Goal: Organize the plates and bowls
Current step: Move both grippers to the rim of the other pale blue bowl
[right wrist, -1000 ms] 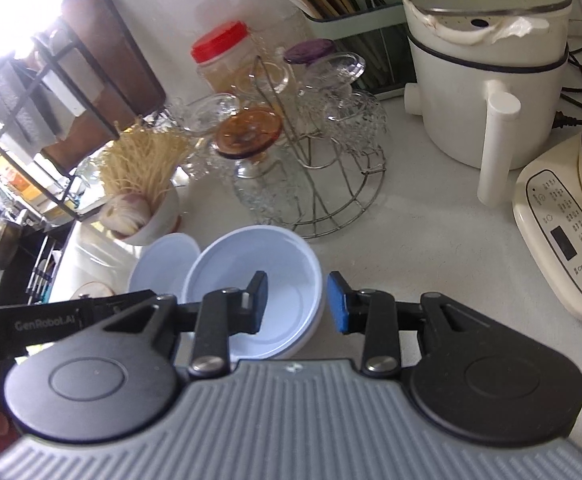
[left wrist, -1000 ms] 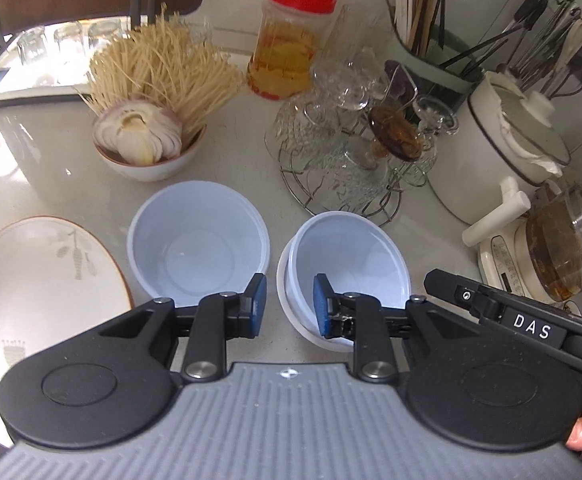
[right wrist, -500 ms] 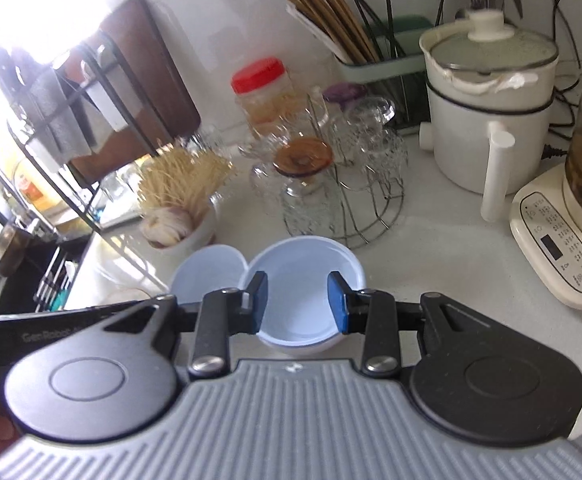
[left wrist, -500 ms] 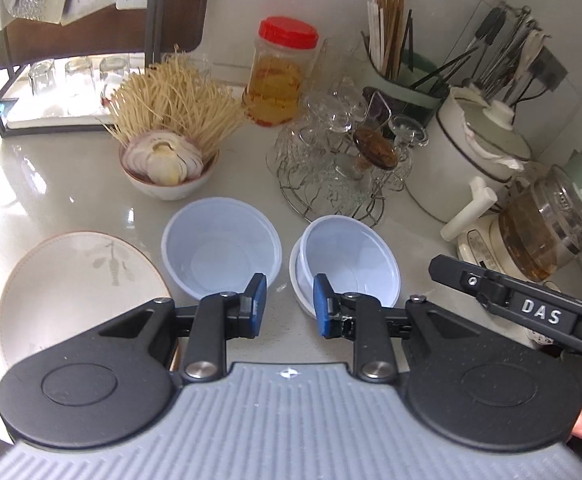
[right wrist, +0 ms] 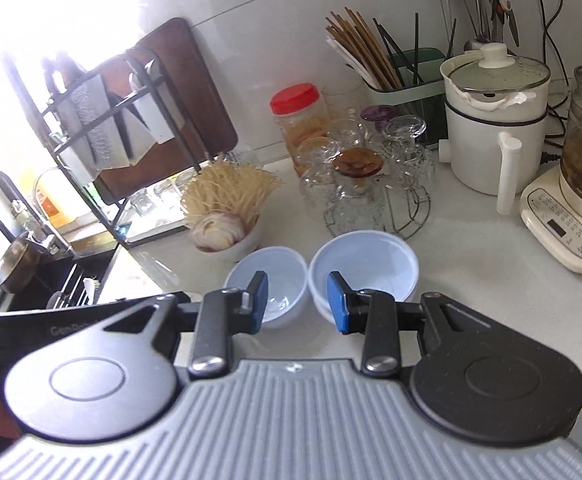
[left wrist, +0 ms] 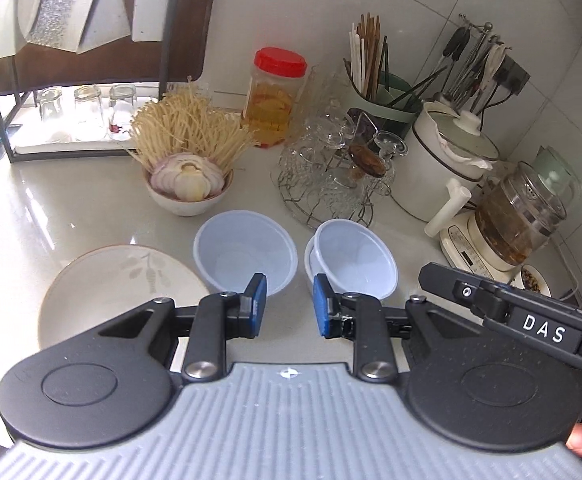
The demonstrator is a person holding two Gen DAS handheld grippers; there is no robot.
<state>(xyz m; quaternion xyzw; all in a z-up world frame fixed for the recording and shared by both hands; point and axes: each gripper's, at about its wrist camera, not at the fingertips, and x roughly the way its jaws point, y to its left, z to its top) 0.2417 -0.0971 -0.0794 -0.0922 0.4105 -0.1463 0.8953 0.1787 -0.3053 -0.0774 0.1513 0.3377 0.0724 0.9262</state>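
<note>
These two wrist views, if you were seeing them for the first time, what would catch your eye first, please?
Probably the two pale blue plastic bowls side by side on the counter: a single bowl on the left and a nested stack on the right, just beyond the open left gripper. Behind them, a red-lidded clear jar stands out against the white wall, and a cream oval plate lies at the left.

Both grippers have drawn back and up from the counter. In the left wrist view, the left gripper (left wrist: pixel 290 302) now sits clear of the two white bowls: the single bowl (left wrist: pixel 245 249) and the stacked bowls (left wrist: pixel 353 261) have shrunk toward mid-frame, and the plate (left wrist: pixel 115 288) at lower left shows more fully. In the right wrist view, the right gripper (right wrist: pixel 297 300) has backed off the stacked bowls (right wrist: pixel 365 266), whose whole rim now shows.
</note>
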